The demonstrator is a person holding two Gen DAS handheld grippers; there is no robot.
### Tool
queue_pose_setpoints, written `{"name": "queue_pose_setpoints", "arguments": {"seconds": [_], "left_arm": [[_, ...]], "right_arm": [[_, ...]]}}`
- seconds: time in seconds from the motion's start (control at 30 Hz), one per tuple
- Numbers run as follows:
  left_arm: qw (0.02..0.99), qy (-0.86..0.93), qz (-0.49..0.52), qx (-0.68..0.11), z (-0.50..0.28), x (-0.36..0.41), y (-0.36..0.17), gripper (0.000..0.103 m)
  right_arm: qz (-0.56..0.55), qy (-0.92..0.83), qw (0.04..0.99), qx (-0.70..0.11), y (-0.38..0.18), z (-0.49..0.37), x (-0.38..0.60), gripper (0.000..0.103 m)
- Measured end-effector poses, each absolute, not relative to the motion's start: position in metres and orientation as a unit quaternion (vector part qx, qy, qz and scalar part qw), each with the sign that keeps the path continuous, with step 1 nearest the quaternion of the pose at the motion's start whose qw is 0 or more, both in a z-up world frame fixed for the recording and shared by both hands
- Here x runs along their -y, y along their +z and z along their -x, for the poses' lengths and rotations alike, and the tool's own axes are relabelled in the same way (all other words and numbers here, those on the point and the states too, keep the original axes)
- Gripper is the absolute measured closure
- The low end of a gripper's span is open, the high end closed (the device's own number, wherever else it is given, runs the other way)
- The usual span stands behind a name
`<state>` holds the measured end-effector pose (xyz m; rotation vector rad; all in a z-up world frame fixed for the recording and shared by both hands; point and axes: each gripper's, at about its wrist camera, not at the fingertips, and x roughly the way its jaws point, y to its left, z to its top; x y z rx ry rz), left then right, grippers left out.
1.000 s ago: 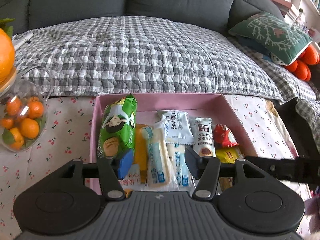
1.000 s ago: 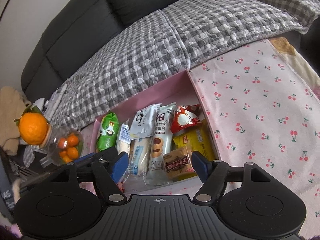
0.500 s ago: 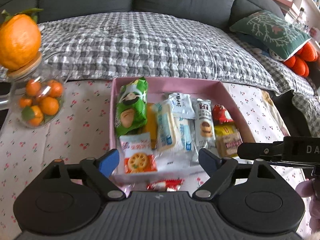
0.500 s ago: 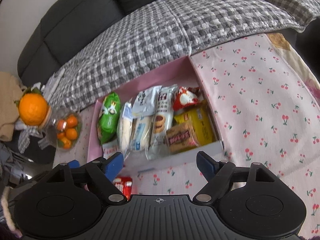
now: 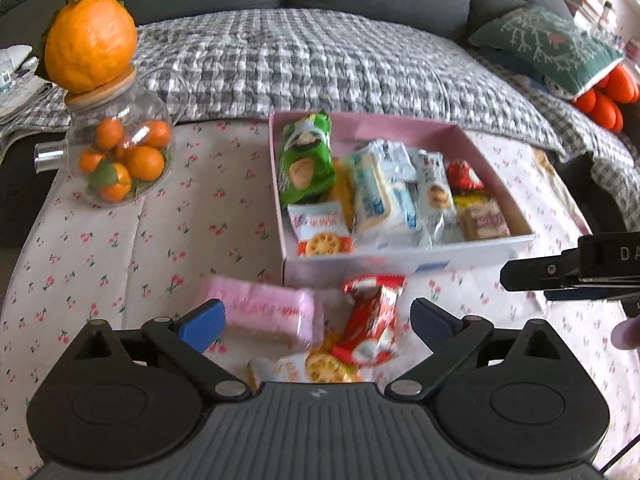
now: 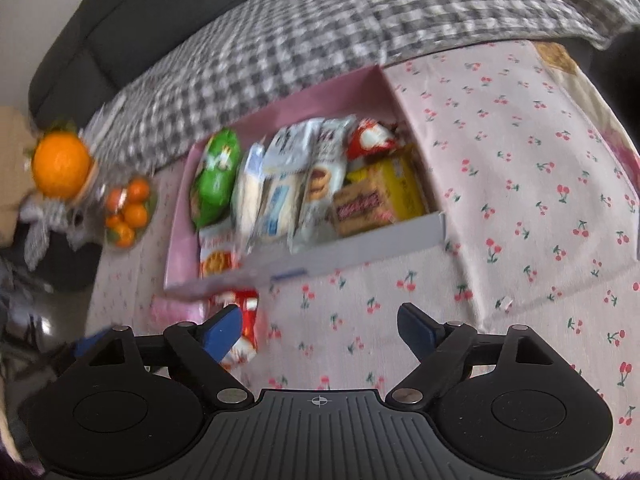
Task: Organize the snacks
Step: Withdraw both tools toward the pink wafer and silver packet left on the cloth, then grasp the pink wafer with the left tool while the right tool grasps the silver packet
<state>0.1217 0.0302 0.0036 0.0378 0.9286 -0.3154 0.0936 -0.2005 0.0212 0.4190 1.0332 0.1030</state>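
A pink box (image 5: 400, 130) (image 6: 320, 96) on the cherry-print tablecloth holds several packed snacks, among them a green bag (image 5: 306, 158) and a cracker pack (image 5: 322, 234). In front of the box lie a pink wafer pack (image 5: 268, 314), a red snack pack (image 5: 370, 322) (image 6: 246, 320) and a cracker pack (image 5: 316, 368). My left gripper (image 5: 318, 320) is open and empty, just above these loose packs. My right gripper (image 6: 320, 330) is open and empty over bare cloth in front of the box; it also shows at the right in the left wrist view (image 5: 568, 272).
A glass jar of small oranges (image 5: 120, 152) with a big orange (image 5: 90, 36) on its lid stands at the table's left. A sofa with a checked quilt (image 5: 320, 64) lies behind the table. A green cushion (image 5: 548, 44) is at the far right.
Both grippers have pulled back from the box toward the table's near side. The loose packs in front of the box have come into view. Both stay open.
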Motion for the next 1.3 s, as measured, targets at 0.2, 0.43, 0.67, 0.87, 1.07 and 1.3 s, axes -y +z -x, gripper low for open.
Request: {"name": "queue_pose_setpoints", "arguments": {"seconds": [0.2, 0.43, 0.67, 0.87, 1.07, 1.3], "left_arm": [[0.884, -0.158, -0.038, -0.438, -0.114, -0.044, 0.0, 0.004], [0.887, -0.171, -0.04, -0.427, -0.102, -0.06, -0.009, 0.004], [0.889, -0.193, -0.037, -0.413, -0.091, -0.075, -0.022, 0.004], [0.894, -0.198, -0.031, -0.401, -0.086, -0.083, -0.03, 0.003], [0.902, -0.197, -0.045, -0.382, -0.087, -0.081, -0.036, 0.002], [0.904, -0.181, -0.083, -0.378, -0.096, -0.07, -0.046, 0.001]], "right_arm": [[-0.15, 0.09, 0.851, -0.495, 0.023, -0.078, 0.178, 0.016], [-0.089, 0.16, 0.866, -0.465, 0.017, -0.057, 0.165, 0.016], [-0.011, 0.243, 0.867, -0.434, 0.009, -0.031, 0.154, 0.016], [0.072, 0.298, 0.847, -0.435, -0.006, -0.011, 0.132, 0.016], [0.136, 0.312, 0.826, -0.449, -0.023, -0.001, 0.118, 0.016], [0.172, 0.302, 0.822, -0.451, -0.034, -0.006, 0.109, 0.016]]}}
